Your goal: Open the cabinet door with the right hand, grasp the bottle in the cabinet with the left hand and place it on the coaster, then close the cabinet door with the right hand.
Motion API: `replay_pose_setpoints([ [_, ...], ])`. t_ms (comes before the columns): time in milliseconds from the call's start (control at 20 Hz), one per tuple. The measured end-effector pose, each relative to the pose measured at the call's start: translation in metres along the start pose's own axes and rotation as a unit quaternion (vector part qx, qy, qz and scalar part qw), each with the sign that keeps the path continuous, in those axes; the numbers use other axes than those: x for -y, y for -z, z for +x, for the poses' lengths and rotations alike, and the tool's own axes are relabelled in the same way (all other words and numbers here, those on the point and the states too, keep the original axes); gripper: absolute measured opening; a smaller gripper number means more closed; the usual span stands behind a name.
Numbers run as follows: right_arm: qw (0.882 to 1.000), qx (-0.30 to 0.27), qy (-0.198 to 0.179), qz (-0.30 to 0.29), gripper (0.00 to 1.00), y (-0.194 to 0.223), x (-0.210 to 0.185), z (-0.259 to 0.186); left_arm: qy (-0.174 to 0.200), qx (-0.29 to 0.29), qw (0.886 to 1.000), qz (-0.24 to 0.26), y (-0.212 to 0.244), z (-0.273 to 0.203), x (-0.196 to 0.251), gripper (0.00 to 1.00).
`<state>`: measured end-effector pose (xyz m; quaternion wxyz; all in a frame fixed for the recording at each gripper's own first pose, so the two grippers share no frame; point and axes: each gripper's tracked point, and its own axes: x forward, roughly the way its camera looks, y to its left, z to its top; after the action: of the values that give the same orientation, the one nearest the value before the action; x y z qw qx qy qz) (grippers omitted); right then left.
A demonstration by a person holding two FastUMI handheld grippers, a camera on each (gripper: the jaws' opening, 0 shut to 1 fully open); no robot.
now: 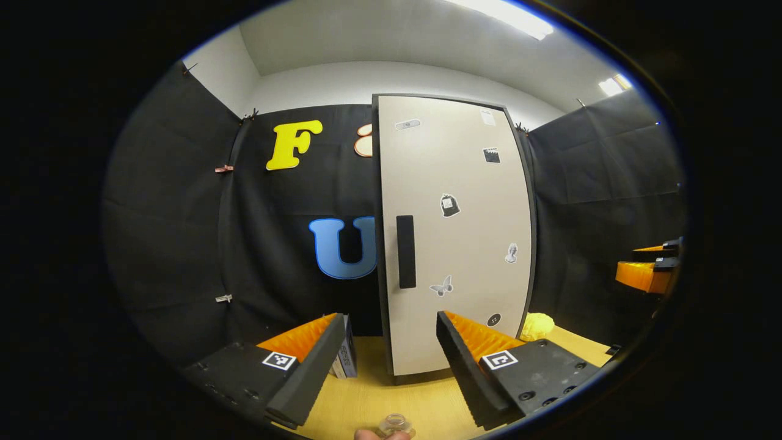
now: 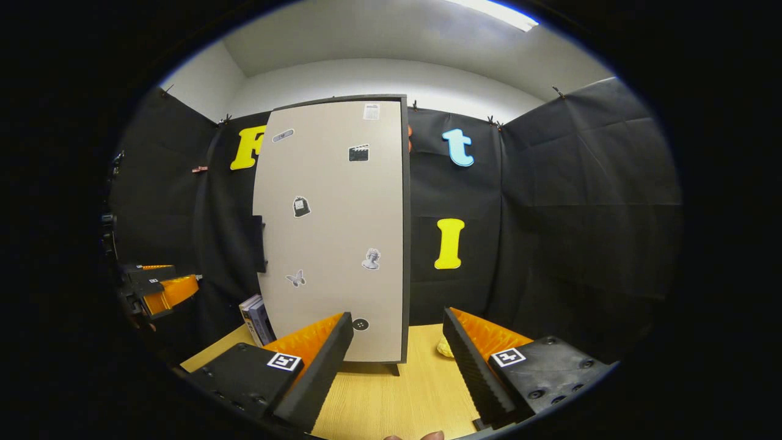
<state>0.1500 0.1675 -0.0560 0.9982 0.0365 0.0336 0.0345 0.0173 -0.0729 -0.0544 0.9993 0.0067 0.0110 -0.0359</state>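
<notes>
A tall cabinet stands on the wooden table with its beige door [image 1: 458, 244] shut, hiding what is inside. A black handle [image 1: 405, 250] runs down the door's left edge. My left gripper [image 1: 385, 366] hangs open in front of the door, a little short of it, nothing between its fingers. A small clear round piece [image 1: 396, 423], maybe the coaster, lies on the table just below it. In the right gripper view the same door [image 2: 336, 232] and handle [image 2: 258, 243] face my right gripper [image 2: 397, 366], which is open and empty. The left gripper [image 2: 162, 287] hovers far to the left there.
A small stack of books or boxes [image 1: 345, 357] leans left of the cabinet's foot. A yellow lumpy object [image 1: 537, 326] sits at its right on the table [image 2: 379, 403]. The right gripper [image 1: 647, 269] shows at the far right edge. Black cloth walls close the booth.
</notes>
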Motion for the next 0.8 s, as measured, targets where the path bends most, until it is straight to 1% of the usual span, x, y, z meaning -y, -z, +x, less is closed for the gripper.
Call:
replay_pose_setpoints([
  [550, 1.0, 0.006, -0.025, 0.008, 0.96, 0.005, 0.028, 0.012, -0.018, 0.002, 1.0, 0.006, -0.001, -0.002, 0.03, 0.95],
  [800, 0.999, 0.006, -0.029, 0.011, 0.96, 0.009, 0.045, 0.014, -0.01, 0.007, 1.0, 0.016, -0.004, 0.002, 0.056, 0.95],
])
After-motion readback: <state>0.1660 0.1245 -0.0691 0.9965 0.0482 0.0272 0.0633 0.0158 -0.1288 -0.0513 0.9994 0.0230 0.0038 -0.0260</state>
